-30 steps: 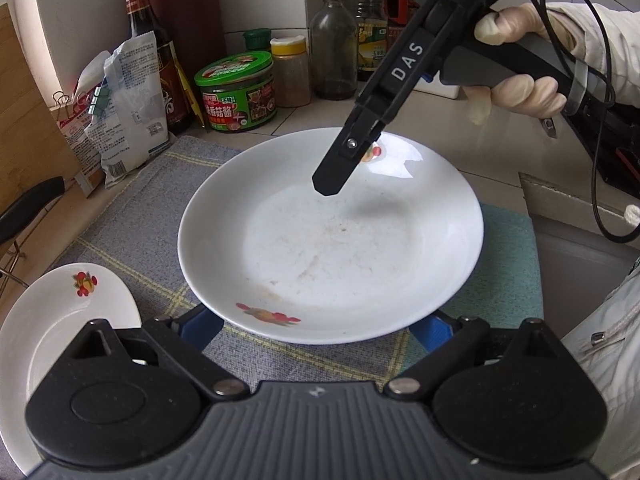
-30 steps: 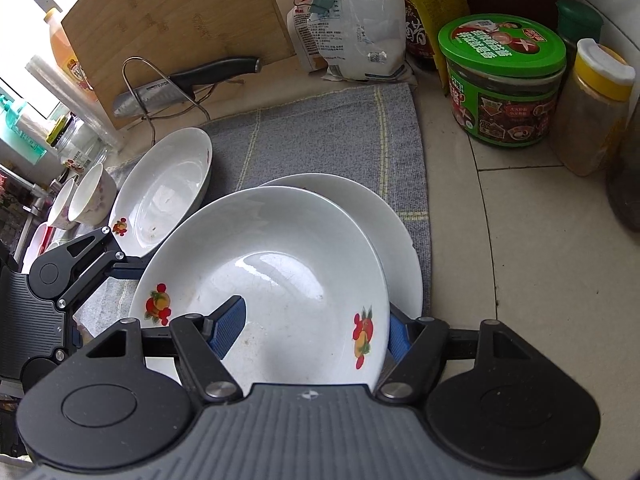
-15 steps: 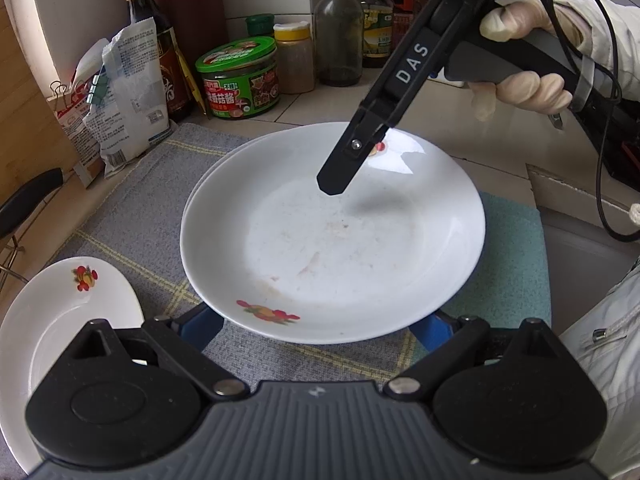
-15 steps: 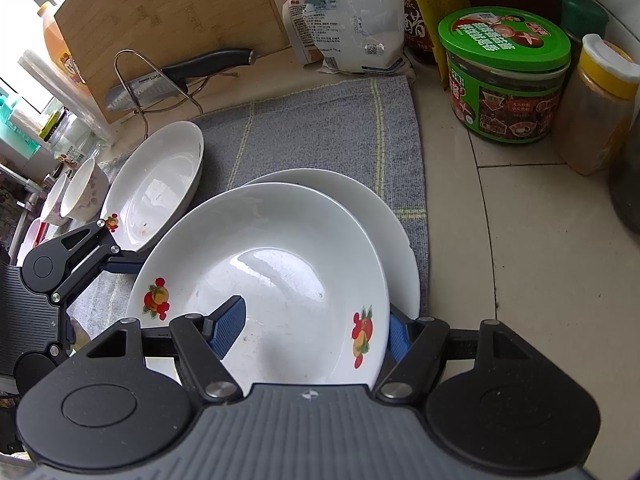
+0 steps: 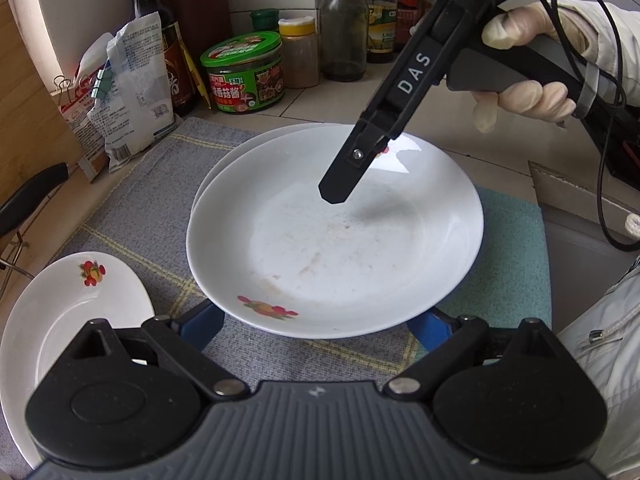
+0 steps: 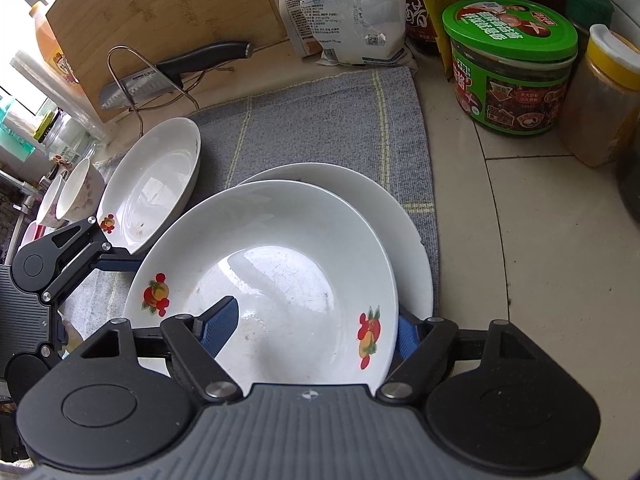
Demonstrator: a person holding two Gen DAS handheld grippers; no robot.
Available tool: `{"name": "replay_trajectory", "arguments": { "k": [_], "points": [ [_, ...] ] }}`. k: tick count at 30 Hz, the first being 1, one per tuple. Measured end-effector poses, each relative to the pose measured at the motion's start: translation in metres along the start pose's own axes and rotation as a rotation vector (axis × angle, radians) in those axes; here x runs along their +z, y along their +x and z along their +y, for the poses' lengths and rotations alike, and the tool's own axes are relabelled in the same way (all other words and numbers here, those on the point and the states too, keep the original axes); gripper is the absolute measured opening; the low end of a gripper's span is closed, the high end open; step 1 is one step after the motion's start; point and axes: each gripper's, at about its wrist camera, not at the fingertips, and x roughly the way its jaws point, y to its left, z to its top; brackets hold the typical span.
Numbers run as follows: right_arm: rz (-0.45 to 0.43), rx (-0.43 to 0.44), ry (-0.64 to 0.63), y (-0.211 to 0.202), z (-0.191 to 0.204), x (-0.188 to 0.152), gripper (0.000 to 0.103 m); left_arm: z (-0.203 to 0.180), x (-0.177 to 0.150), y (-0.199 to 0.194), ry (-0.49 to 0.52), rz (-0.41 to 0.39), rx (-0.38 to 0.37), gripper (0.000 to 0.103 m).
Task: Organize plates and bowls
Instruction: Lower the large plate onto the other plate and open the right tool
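Note:
A white plate with fruit prints [image 5: 336, 248] [image 6: 272, 280] hangs over a second white plate [image 5: 244, 148] [image 6: 400, 220] on the grey mat. My right gripper [image 6: 316, 324] is shut on the top plate's rim, one blue pad inside and one under the rim; its finger [image 5: 352, 160] shows above the plate in the left wrist view. My left gripper [image 5: 316, 320] is open, its blue pads wide apart under the plate's near edge. A third plate [image 5: 60, 320] [image 6: 152, 184] lies to the left.
Two small bowls [image 6: 68, 196] sit past the third plate. A green-lidded jar [image 6: 512, 68], a yellow-capped jar [image 6: 600, 96], bottles [image 5: 344, 28], a white bag [image 5: 132, 92], a cutting board [image 6: 160, 12] and a knife [image 6: 172, 72] crowd the back. A sink edge [image 5: 580, 240] lies right.
The held plate has shifted toward the lower plate, which shows more from behind it. Both grippers keep the same jaw state.

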Motion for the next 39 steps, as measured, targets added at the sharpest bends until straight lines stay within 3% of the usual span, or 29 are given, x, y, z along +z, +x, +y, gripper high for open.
{"name": "replay_trajectory", "arguments": {
  "k": [8,39],
  "points": [
    [0.007,0.011,0.058,-0.004,-0.002,-0.001,0.091,0.002,-0.002,-0.003,0.002,-0.010,0.004,0.097],
    [-0.027,-0.071,0.085,-0.030,0.015,-0.027,0.091,-0.015,-0.008,-0.011,0.069,-0.091,-0.039,0.099]
  ]
}}
